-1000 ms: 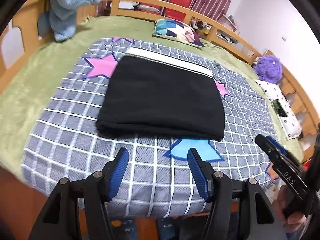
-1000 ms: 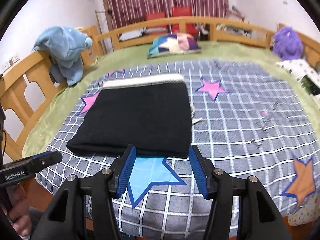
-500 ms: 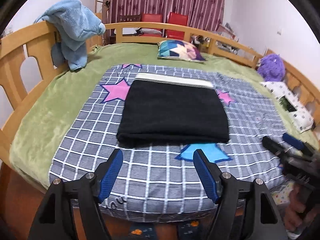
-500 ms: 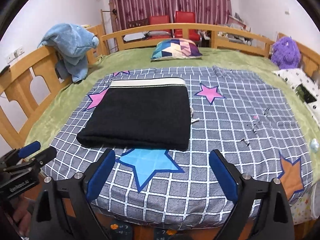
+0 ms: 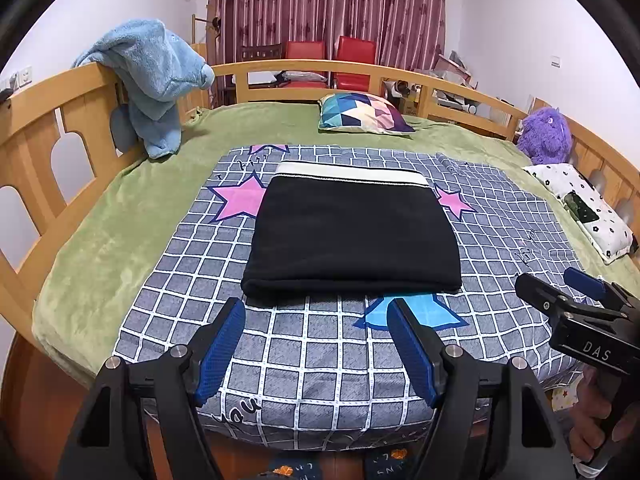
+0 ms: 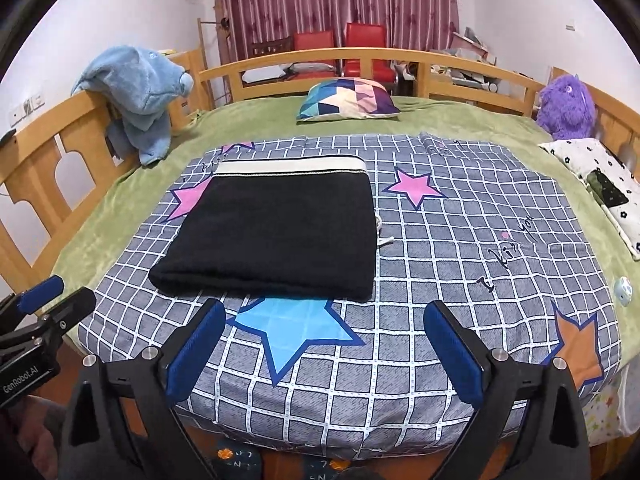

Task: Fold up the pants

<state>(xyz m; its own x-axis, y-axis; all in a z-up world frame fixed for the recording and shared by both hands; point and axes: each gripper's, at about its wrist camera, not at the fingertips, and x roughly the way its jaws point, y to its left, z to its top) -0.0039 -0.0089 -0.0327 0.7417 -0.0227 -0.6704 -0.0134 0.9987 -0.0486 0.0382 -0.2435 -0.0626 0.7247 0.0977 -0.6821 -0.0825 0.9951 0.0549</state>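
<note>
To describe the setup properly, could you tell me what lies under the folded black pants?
The black pants rest on a grey checked sheet with stars. A pink star and a blue star poke out from under their edges; the print beneath the pants is covered.

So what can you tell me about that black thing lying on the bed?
The pants are black, of a soft, thick-looking knit, folded into a neat, flat rectangle of several layers. A cream waistband shows along the far edge, and a pale drawstring pokes out on the right. They lie on the grey checked sheet, partly covering a pink star and a blue one. Nothing else touches them.
</note>
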